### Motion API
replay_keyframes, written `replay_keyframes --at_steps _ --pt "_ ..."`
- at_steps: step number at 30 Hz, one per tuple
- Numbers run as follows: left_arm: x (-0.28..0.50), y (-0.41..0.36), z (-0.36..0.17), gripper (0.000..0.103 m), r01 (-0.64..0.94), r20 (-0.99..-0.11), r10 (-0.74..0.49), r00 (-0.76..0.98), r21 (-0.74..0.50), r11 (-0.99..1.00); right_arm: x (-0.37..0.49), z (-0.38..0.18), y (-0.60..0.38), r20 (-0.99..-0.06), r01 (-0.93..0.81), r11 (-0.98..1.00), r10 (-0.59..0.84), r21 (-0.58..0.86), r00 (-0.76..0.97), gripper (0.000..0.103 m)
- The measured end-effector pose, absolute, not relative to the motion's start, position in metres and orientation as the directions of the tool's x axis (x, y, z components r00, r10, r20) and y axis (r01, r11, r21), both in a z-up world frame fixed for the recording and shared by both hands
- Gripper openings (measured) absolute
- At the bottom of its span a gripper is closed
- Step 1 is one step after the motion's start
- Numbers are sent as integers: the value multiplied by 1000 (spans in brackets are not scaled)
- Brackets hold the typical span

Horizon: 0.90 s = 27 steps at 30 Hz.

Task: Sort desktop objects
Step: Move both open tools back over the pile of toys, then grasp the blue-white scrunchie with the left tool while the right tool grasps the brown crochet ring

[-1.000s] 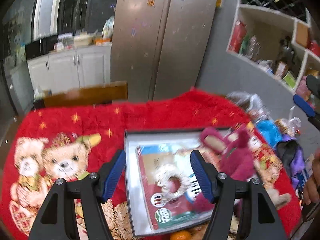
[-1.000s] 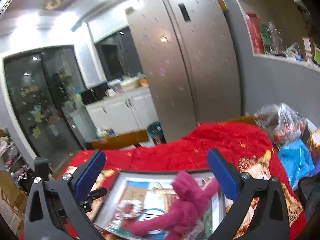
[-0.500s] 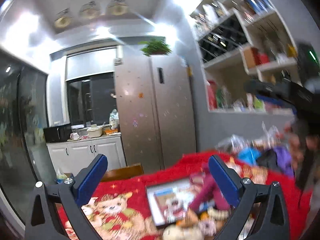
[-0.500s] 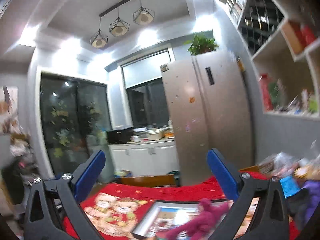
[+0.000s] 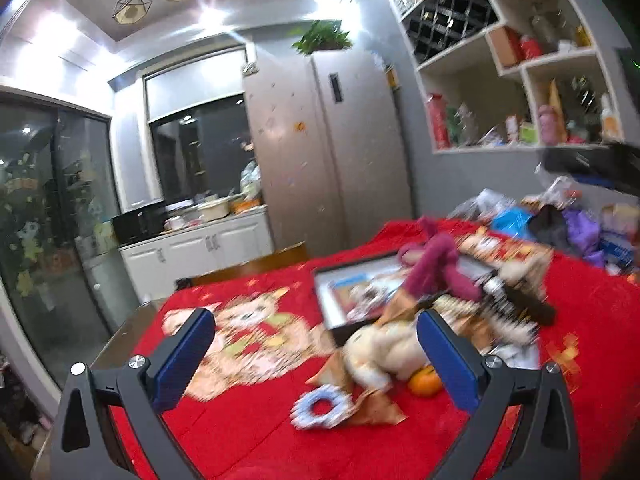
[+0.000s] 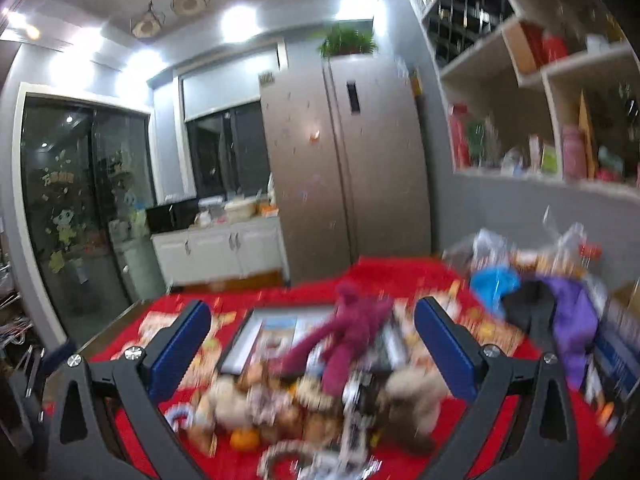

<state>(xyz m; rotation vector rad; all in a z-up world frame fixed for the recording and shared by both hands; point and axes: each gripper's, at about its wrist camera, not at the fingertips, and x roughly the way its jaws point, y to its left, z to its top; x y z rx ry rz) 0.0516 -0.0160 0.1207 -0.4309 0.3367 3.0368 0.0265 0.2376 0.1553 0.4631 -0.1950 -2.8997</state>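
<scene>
Left gripper [image 5: 316, 344]: held just above the near part of the red blanket [image 5: 248, 432], pointing slightly downward across the table. Its jaws have just been opening and now stand wide apart with nothing between them. The blue pads [image 5: 186, 354] are clear of every object.

Right gripper [image 6: 312, 344]: same low, slightly downward attitude, jaws spread wide and empty, aimed at the middle of the clutter.

Objects to sort: a framed picture [image 5: 340, 296] lies flat on the blanket, right of the bear print [image 5: 256, 332]. A magenta plush toy [image 5: 436, 268] sprawls over the frame's right part. A cream plush toy [image 5: 384, 352] lies against the frame's near edge, with an orange [image 5: 426, 380] touching its near side and a blue-and-white ring [image 5: 320, 404] just beside it toward the camera. In the right view the same heap is blurred; individual pieces in front of the orange [image 6: 244, 438] cannot be identified.

Clearances: the blanket's left half and near strip are bare and give open room. The table edge [image 5: 124, 332] shows uncovered at left. Bags and bundles [image 5: 560, 224] crowd the far right corner against the grey wall. A refrigerator [image 5: 328, 152] stands well behind the table.
</scene>
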Motion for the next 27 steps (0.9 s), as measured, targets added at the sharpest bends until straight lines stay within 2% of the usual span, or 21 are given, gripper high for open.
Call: replay_keyframes --at_steps 3,7,10,17,24,27 --pt "46 -24 101 103 -53 -299 -23 -954 242 -969 30 118 233 -354 220 -963 -262 155 -898 103" --pt "29 -41 81 103 -44 -357 -24 -934 183 -982 29 75 225 -447 233 -952 -300 200 -842 103" --pt "11 -51 67 103 -56 -441 -16 -897 151 -987 19 55 214 -517 250 -942 -332 223 -789 103" --pt "-24 -72 37 103 -12 -597 -33 -802 71 -997 6 32 191 -566 260 -960 -273 106 -778 103" --pt "-52 -84 11 103 -6 -743 11 -669 -9 -1000 -18 -3 196 -677 202 -962 -274 185 -683 103" --pt "-61 -87 0 103 27 -793 -17 -609 1 -1000 -26 -9 199 -702 178 -964 -267 200 -660 102"
